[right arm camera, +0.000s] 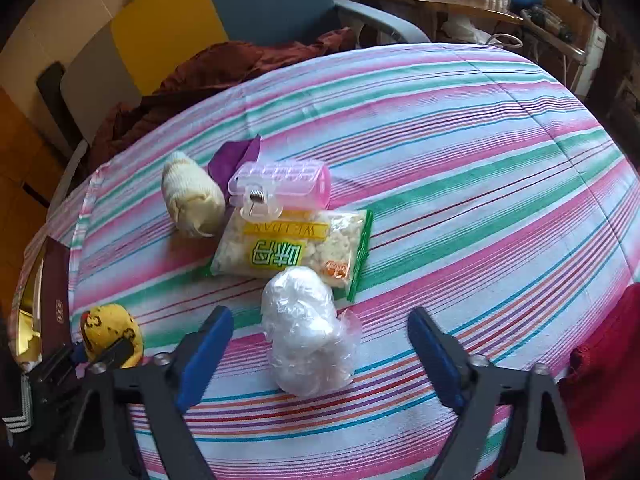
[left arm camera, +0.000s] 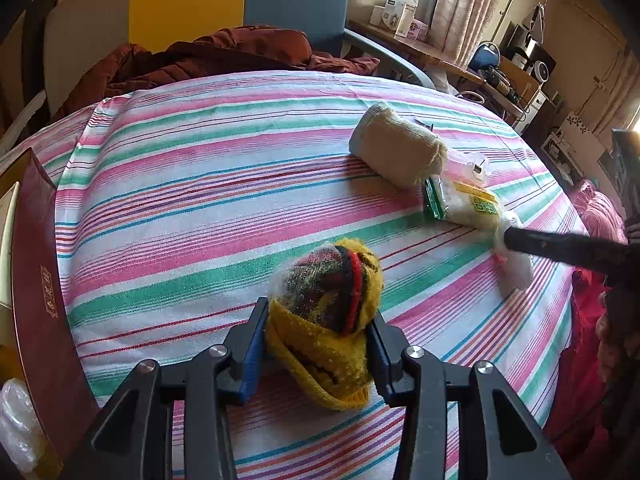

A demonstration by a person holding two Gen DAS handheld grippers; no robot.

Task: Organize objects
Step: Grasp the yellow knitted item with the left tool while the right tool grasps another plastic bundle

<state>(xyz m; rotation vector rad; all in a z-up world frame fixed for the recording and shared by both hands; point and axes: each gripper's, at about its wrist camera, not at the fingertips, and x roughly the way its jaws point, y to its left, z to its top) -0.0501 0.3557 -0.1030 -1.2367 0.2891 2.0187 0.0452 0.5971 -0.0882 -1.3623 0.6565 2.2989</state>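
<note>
The left gripper [left arm camera: 320,344] is clenched on the yellow knitted bundle [left arm camera: 332,312], which sits on the striped cloth [left arm camera: 200,184] near the desk's near-left side. The right gripper [right arm camera: 320,348] is released, jaws spread wide on either side of the white plastic-wrapped ball [right arm camera: 304,340] without touching it. Just beyond lie the snack packet [right arm camera: 292,252], the pink hair clip [right arm camera: 280,184] and the cream sock roll [right arm camera: 192,200], crowded close together (the clip overlaps the packet's far edge).

The risks look plain enough. The knitted bundle is soft, so it may sag or slip from the pads when lifted. The ball's loose slick film could slide or squirt out as the right jaws close, nudging the packet behind it.
</note>
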